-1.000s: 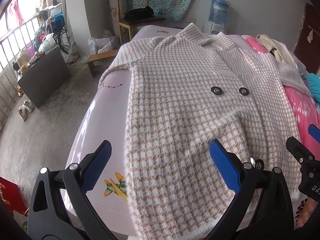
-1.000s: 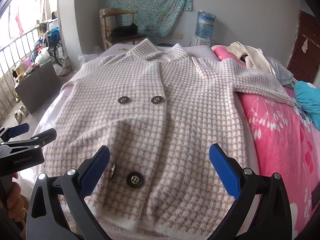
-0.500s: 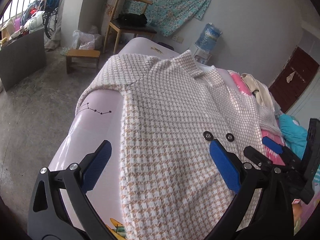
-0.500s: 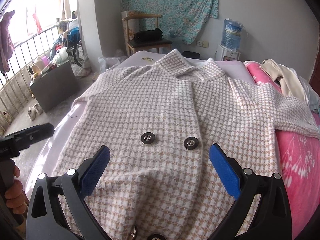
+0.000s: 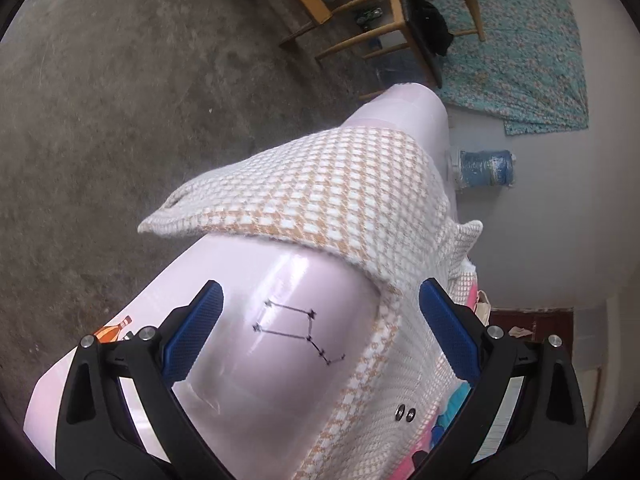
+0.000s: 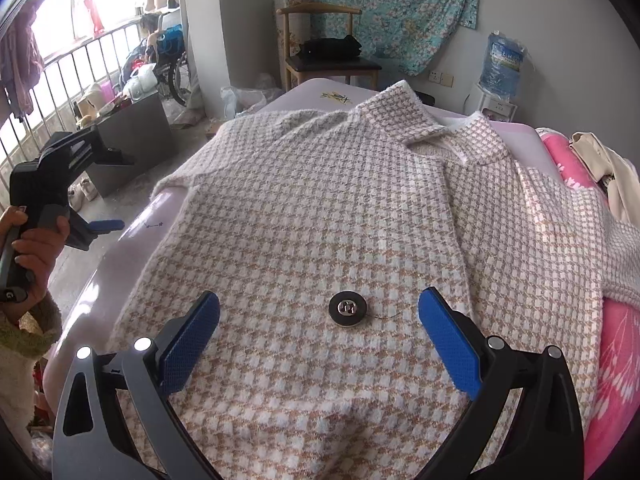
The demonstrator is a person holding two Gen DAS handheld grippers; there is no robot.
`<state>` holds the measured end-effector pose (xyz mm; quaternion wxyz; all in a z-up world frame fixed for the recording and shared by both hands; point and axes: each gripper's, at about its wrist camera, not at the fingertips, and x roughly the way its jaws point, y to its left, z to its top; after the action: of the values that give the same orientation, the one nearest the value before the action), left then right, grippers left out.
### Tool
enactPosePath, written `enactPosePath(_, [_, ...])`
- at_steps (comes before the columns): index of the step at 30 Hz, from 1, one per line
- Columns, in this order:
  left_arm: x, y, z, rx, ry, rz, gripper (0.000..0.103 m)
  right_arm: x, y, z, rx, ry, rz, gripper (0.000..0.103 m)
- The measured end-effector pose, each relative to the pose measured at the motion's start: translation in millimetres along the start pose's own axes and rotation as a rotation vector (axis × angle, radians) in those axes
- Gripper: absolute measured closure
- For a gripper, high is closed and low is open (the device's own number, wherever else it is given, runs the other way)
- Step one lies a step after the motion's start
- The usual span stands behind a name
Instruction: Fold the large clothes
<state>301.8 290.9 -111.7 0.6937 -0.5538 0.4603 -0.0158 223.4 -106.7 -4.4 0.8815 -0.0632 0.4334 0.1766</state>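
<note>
**Coat spread flat on bed, both tools wide**

Houndstooth coat (image 6: 320, 220): white-and-tan check, fuzzy knit, notched collar toward the far end of the bed (image 6: 120, 248), front side up. 1 dark button (image 6: 347, 309) lies between the right tool's fingers. 1 sleeve (image 5: 320, 196) drapes over the bed's left edge. Right tool (image 6: 319, 344): jaws spread wide, nothing gripped, above the coat front. Left tool (image 5: 320, 332): jaws spread wide, nothing gripped, over the bare lilac sheet beside the sleeve.
</note>
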Motion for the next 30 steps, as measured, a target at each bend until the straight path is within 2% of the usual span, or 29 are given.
enactPosePath(4, [40, 45, 24, -0.194, 0.096, -0.062, 0.008, 13, 7, 3, -0.013, 0.026, -0.011, 0.006])
enactPosePath(7, [69, 71, 33, -0.314, 0.19, -0.166, 0.008, 23, 11, 5, -0.022, 0.045, -0.021, 0.006])
enactPosePath(12, [107, 93, 53, -0.411, 0.243, -0.218, 0.008, 42, 12, 6, -0.014, 0.082, -0.036, 0.006])
enactPosePath(16, [126, 101, 64, -0.43, 0.253, -0.188, 0.008, 51, 11, 9, -0.004, 0.097, -0.046, 0.006])
enactPosePath(18, [132, 102, 72, -0.436, 0.24, -0.172, 0.016, 53, 10, 11, -0.001, 0.097, -0.053, 0.006])
enactPosePath(20, [134, 103, 80, -0.438, 0.231, -0.165, 0.041, 54, 8, 13, 0.006, 0.091, -0.061, 0.006])
enactPosePath(21, [134, 102, 83, -0.435, 0.226, -0.158, 0.046, 54, 6, 14, 0.01, 0.088, -0.067, 0.006])
enactPosePath(23, [134, 102, 91, -0.418, 0.213, -0.14, 0.065, 56, 2, 16, 0.022, 0.087, -0.075, 0.006])
enactPosePath(26, [123, 91, 97, -0.355, 0.182, -0.099, 0.084, 56, -4, 17, 0.044, 0.085, -0.085, 0.006])
enactPosePath(30, [91, 60, 104, -0.208, 0.069, 0.019, 0.092, 52, -11, 19, 0.058, 0.066, -0.093, 0.006])
